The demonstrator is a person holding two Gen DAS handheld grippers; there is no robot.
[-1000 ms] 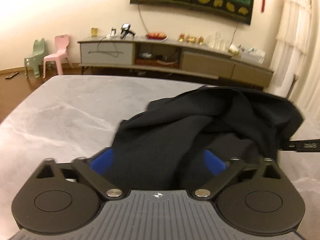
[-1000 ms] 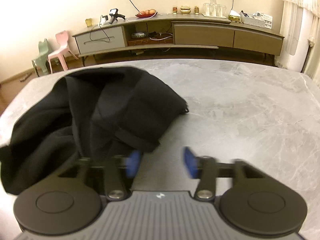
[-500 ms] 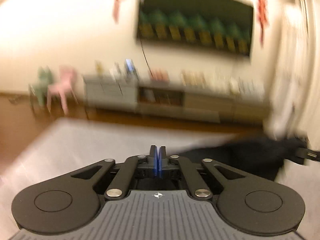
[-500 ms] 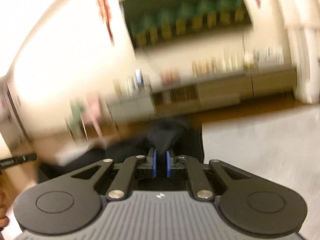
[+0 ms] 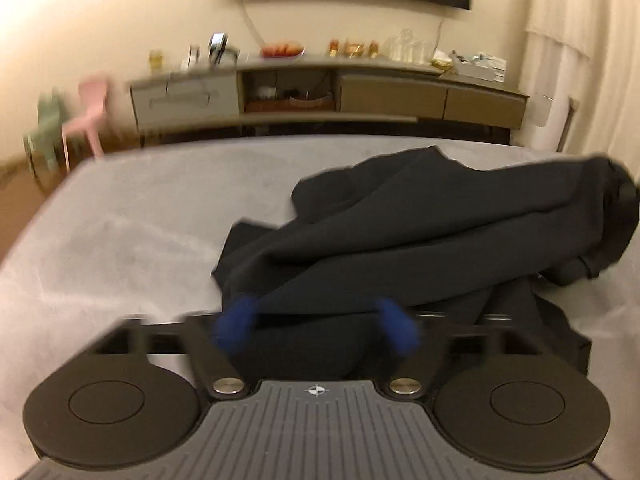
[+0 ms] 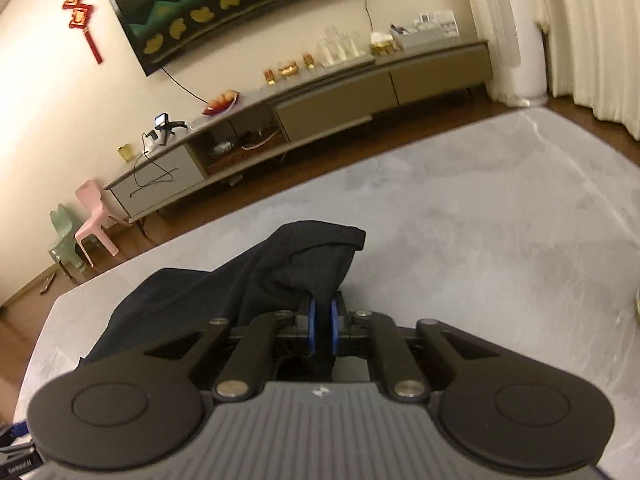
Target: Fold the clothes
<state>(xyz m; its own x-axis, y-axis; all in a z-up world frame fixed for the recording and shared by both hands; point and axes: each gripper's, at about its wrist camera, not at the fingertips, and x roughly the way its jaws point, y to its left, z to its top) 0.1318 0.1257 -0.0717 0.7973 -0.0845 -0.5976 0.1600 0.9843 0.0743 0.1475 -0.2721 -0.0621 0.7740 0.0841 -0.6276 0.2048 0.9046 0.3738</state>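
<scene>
Left gripper (image 5: 316, 326): blurred, jaws spread wide over black garment (image 5: 440, 236); seemingly gripping nothing.
Right gripper (image 6: 323, 328): pinched on the garment.
Writing: none legible.

Black garment (image 5: 440, 232) crumpled on grey table, one fold pinched, lifted at right.

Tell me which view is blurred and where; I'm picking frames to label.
Left wrist view: motion blur smears the blue fingertips and the garment edges; the cabinet is soft too. Right wrist view: sharp, the pads crisp on the cloth, horizon tilted, fisheye bending the edges.
</scene>
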